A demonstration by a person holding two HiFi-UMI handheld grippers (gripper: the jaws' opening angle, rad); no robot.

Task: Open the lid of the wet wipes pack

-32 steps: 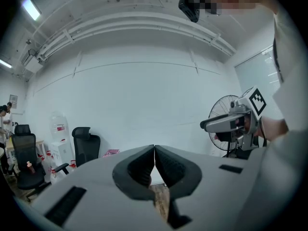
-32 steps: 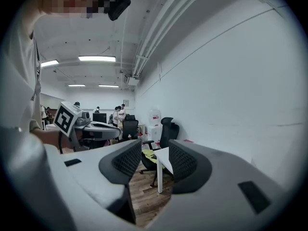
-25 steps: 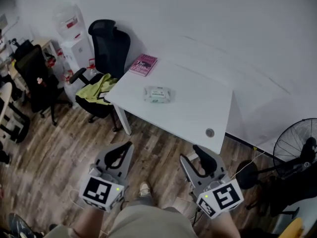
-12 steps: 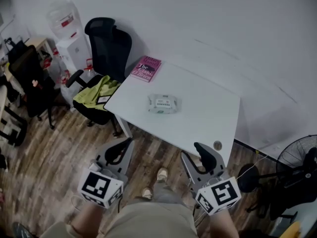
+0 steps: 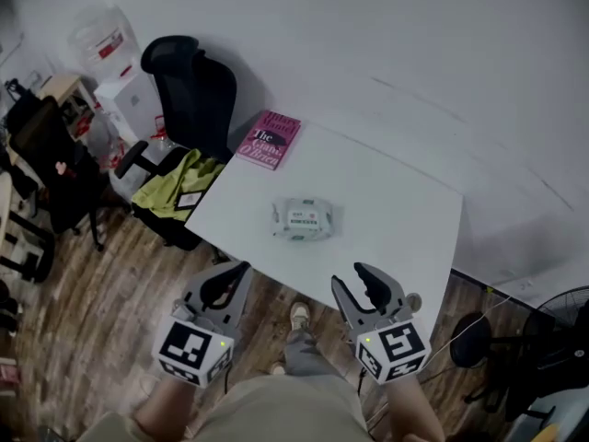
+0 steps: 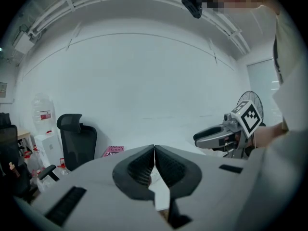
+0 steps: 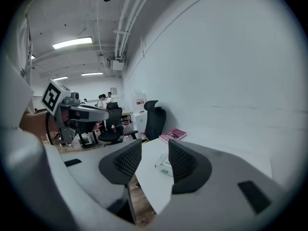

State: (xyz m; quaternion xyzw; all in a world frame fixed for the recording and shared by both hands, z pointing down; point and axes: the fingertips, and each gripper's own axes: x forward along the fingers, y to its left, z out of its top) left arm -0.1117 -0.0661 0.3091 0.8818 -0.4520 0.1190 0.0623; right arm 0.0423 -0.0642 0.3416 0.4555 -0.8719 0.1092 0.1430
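Observation:
The wet wipes pack (image 5: pixel 301 219) lies flat in the middle of the white table (image 5: pixel 396 219), its lid down; the right gripper view shows it between the jaws, well ahead (image 7: pixel 164 167). Both grippers hang over the floor just short of the table's near edge. My left gripper (image 5: pixel 237 273) is shut, its jaws touching (image 6: pixel 154 154), with nothing in them. My right gripper (image 5: pixel 351 280) stands open with an empty gap (image 7: pixel 155 159). Neither touches the pack.
A pink book (image 5: pixel 269 140) lies at the table's far left corner. A black office chair (image 5: pixel 189 90) with a yellow-green cloth (image 5: pixel 179 175) stands left of the table, a water dispenser (image 5: pixel 101 53) behind it. A fan base (image 5: pixel 471 339) sits at the right. White wall behind.
The view has moved closer to the table. Both grippers now sit nearer its front edge; the pack has not moved on the table. The jaws' states look unchanged.

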